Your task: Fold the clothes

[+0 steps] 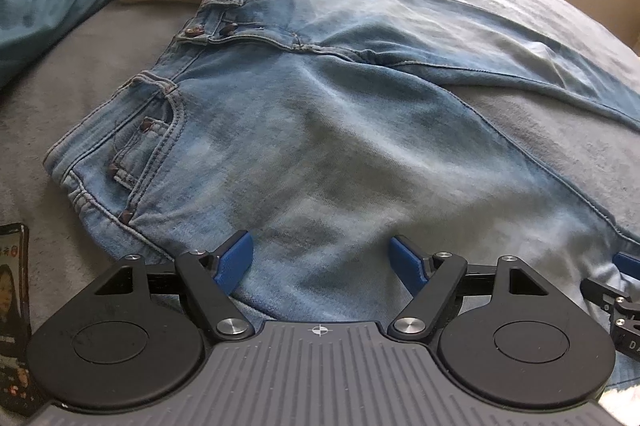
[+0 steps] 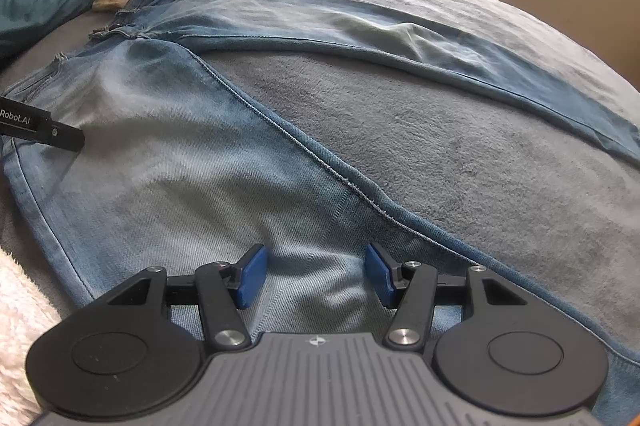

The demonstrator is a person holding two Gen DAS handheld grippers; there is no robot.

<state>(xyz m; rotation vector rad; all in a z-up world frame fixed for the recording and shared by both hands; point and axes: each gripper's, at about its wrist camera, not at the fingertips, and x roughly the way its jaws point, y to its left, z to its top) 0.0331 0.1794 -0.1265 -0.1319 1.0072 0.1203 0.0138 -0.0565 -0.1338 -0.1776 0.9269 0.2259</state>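
I hold my left hand-held gripper [image 1: 320, 262] and right hand-held gripper [image 2: 315, 274] open over the near leg of the faded light-blue denim jeans [image 1: 304, 129], spread flat on the grey fleece bed [image 2: 460, 129] for folding.

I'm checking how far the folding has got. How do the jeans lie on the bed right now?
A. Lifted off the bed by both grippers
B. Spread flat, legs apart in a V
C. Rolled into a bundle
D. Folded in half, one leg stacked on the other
B: the jeans lie flat on the grey blanket, which shows bare between the two spread legs, and both the left gripper and the right gripper are open above the denim.
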